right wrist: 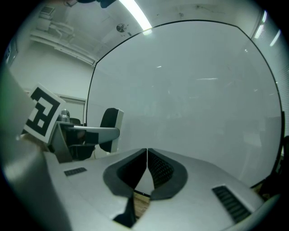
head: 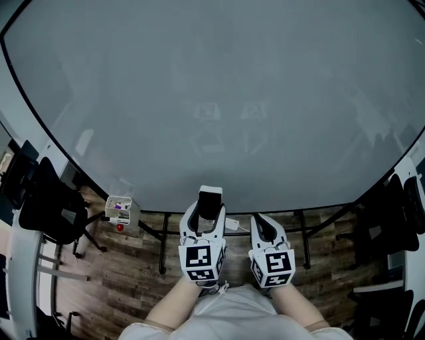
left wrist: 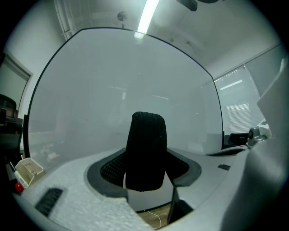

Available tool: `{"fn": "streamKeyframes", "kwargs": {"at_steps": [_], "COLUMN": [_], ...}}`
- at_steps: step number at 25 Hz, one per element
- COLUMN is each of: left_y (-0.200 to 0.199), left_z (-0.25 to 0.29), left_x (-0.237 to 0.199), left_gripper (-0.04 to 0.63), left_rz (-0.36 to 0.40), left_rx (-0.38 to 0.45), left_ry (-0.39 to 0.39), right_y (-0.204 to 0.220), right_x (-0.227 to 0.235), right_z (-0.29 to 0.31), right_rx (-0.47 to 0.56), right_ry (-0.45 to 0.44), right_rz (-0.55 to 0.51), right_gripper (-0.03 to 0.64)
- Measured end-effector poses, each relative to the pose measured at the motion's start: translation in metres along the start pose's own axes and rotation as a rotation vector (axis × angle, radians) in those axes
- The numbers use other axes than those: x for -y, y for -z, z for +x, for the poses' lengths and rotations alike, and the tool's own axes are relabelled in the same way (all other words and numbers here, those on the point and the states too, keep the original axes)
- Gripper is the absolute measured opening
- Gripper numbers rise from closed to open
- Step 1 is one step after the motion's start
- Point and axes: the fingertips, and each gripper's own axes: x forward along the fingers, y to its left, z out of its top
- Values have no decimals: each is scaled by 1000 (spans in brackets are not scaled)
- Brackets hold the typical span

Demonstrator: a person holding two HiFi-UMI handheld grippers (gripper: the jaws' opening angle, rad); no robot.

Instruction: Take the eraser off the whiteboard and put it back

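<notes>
Left tongs spread wide, pinching the black eraser upright, close in front of the whiteboard. Right tongs pressed together, holding nothing.

The right gripper has its dark ribbed jaws pressed together with nothing between them, facing the whiteboard. At the left, the left gripper, with its marker cube, clamps the black-and-white eraser upright near the board. A ceiling light runs overhead.
</notes>
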Motion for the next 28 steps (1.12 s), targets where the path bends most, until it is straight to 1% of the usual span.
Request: {"fn": "streamKeyframes", "kwargs": {"at_steps": [6, 12, 15, 19, 24, 28], "left_y": [-37, -75, -89, -95, -90, -90], "left_z": [14, 30, 36, 45, 55, 56], "left_x": [-8, -14, -15, -16, -14, -15], "left_gripper": [252, 252, 252, 252, 252, 252], "left_rz": [33, 64, 75, 77, 75, 75], "left_rx": [67, 131, 149, 155, 124, 126], "left_ry": [-15, -26, -39, -51, -56, -66], "right_y": [-16, -19, -19, -16, -10, -6], "right_x": [5, 8, 8, 8, 10, 12], "right_z": [3, 8, 12, 15, 18, 18], "right_rx": [38, 30, 27, 22, 2, -5], "right_ry": [0, 1, -4, -11, -20, -21], "right_rz": [-5, -27, -31, -30, -1, 19], "right_gripper": [29, 29, 29, 29, 29, 29]}}
